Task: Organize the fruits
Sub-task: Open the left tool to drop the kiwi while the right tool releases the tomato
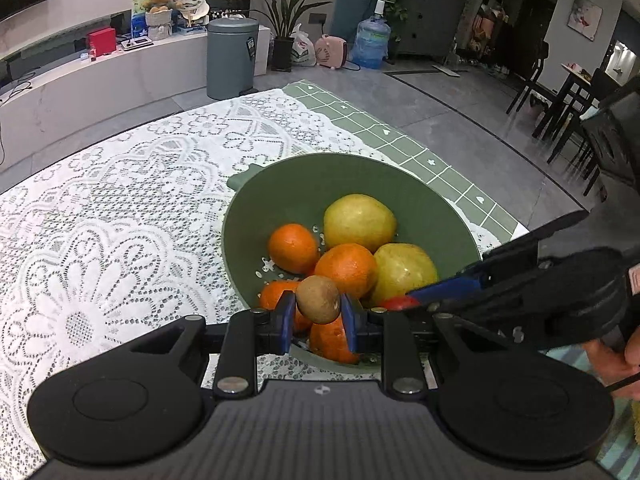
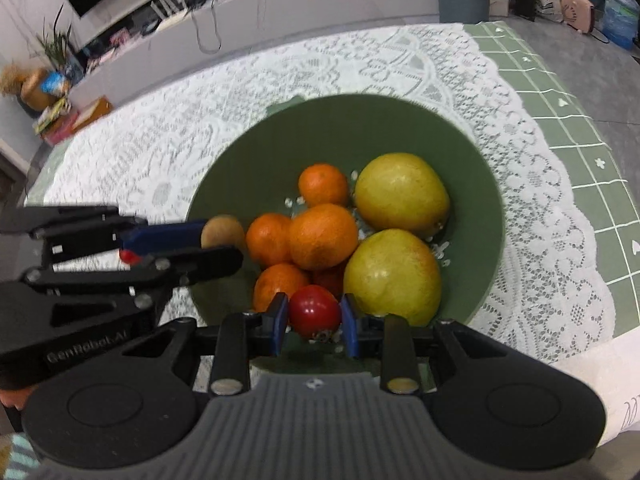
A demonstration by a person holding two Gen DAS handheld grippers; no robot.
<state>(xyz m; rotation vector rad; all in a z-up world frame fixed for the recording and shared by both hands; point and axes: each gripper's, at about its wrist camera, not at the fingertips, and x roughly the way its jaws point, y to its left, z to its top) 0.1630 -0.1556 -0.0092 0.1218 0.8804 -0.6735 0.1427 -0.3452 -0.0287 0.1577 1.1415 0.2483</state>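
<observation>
A green colander bowl (image 1: 424,200) (image 2: 224,200) sits on the lace-covered table and holds several oranges (image 1: 346,270) (image 2: 323,237) and two yellow-green pears (image 1: 359,222) (image 2: 401,196). My left gripper (image 1: 318,318) is shut on a brown kiwi (image 1: 318,299) just above the bowl's near rim. In the right wrist view that kiwi (image 2: 222,232) shows at the left, over the bowl's left edge. My right gripper (image 2: 314,324) is shut on a small red fruit (image 2: 314,310) over the bowl's near side. The red fruit (image 1: 400,303) peeks out at the right in the left wrist view.
A white lace cloth (image 1: 120,208) (image 2: 540,240) over a green checked cloth (image 1: 400,140) covers the table. The table's edge runs close behind and to the right of the bowl. Beyond it stand a grey bin (image 1: 232,58), a water jug (image 1: 371,42) and dark chairs (image 1: 560,100).
</observation>
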